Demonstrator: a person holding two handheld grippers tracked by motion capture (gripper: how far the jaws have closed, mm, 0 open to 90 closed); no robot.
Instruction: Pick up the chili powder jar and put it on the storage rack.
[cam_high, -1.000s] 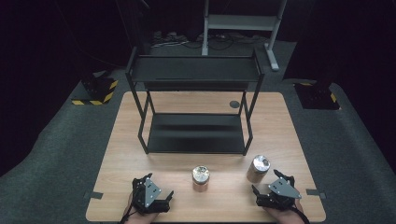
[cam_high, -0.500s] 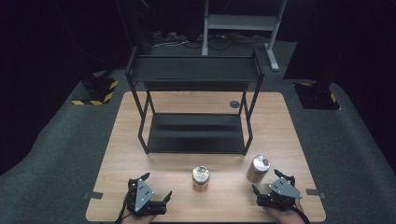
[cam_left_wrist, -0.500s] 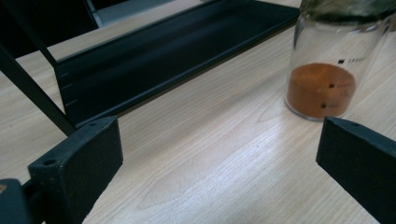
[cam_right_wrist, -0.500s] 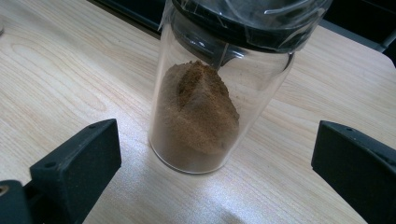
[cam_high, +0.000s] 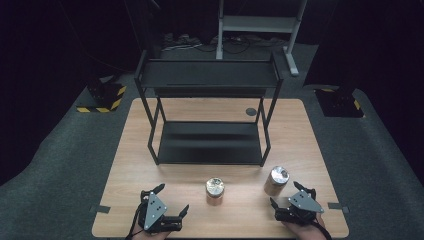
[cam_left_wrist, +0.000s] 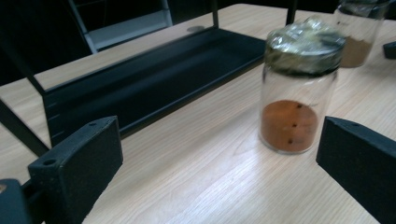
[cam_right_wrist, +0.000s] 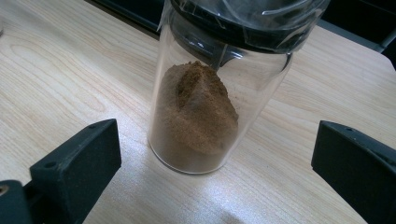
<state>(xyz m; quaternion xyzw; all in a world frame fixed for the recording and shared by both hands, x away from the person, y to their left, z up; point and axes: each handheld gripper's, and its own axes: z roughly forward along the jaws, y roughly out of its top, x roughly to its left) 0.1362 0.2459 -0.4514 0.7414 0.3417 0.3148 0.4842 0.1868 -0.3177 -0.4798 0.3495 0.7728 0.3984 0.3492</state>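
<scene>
- Two glass jars of brown powder, middle jar (cam_high: 215, 190) and right jar (cam_high: 276, 180), are stood upright on the table (cam_high: 125, 165).
- Left gripper (cam_high: 169, 205): jaws are held apart, nothing gripped.
- Right gripper (cam_high: 284, 195): jaws are spread wide before the right jar.

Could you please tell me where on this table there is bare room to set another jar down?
Bare wood lies along the table's left edge beside the black rack, along its right edge past the rack, and in front between the left claw and the orange-powder jar. It is crowded around the brown-powder jar, just ahead of the right claw.
</scene>
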